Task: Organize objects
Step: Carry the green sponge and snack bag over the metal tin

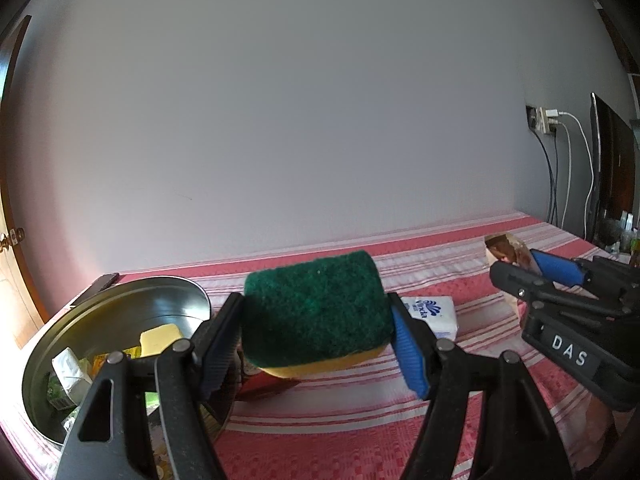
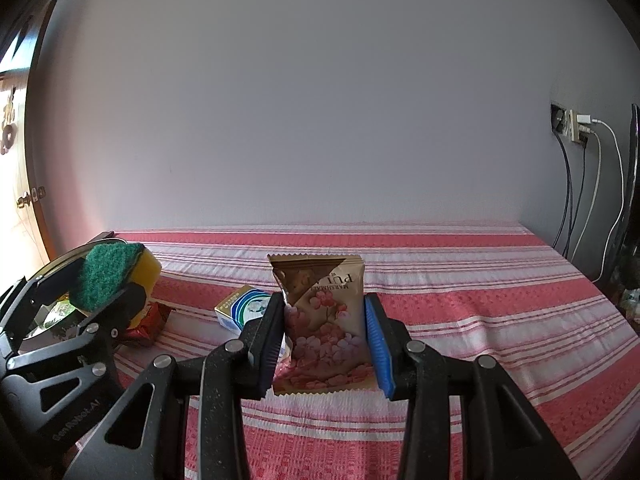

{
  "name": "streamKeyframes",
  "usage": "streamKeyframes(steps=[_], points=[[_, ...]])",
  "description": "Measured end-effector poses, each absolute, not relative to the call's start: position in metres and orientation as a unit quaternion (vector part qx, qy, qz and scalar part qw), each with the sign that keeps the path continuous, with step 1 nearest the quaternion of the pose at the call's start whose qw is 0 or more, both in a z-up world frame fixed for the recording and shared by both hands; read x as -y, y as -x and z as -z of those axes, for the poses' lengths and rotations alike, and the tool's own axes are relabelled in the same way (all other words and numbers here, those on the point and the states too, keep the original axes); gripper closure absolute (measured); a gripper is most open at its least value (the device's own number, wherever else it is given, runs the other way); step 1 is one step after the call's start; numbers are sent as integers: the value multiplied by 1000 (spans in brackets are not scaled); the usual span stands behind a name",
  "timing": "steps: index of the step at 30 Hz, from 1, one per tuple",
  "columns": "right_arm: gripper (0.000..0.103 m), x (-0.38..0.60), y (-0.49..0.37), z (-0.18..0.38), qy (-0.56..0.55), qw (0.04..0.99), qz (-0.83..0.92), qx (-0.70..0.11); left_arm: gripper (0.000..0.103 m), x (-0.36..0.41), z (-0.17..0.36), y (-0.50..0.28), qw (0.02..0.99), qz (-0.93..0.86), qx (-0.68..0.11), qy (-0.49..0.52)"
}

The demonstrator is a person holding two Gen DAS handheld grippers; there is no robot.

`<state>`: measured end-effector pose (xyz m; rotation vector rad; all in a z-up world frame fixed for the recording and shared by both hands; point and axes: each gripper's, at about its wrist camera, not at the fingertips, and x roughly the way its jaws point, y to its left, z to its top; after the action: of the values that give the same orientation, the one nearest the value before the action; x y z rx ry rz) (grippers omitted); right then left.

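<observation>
1. A metal bowl (image 1: 120, 320) sits at the left edge of the striped tablecloth (image 1: 340, 420), holding small packets.
2. The left gripper (image 1: 318, 344) clamps a green-and-yellow sponge (image 1: 316, 312) aloft just beside the bowl.
3. A tissue pack (image 1: 434, 314) lies mid-table.
4. The right gripper (image 2: 326, 340) pinches a marshmallow packet (image 2: 326, 320); bare cloth stretches rightward.

Right gripper (image 2: 324, 344) clamped on marshmallow packet (image 2: 326, 332) above red striped cloth (image 2: 480, 300); left gripper (image 2: 108, 288) clamping green-and-yellow sponge (image 2: 114, 276) beside metal bowl (image 2: 60, 260).
</observation>
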<state>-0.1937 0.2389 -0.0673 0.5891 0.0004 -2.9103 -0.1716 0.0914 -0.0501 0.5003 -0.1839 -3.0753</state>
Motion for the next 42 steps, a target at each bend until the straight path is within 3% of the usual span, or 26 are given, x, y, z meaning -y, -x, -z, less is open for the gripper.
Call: streamKeyframes(steps=[24, 42], points=[[61, -230, 172, 60, -148, 63, 987, -21, 33, -71, 46, 156, 21, 991, 18, -131], [61, -224, 165, 59, -132, 65, 989, -32, 33, -67, 40, 132, 27, 994, 32, -98]])
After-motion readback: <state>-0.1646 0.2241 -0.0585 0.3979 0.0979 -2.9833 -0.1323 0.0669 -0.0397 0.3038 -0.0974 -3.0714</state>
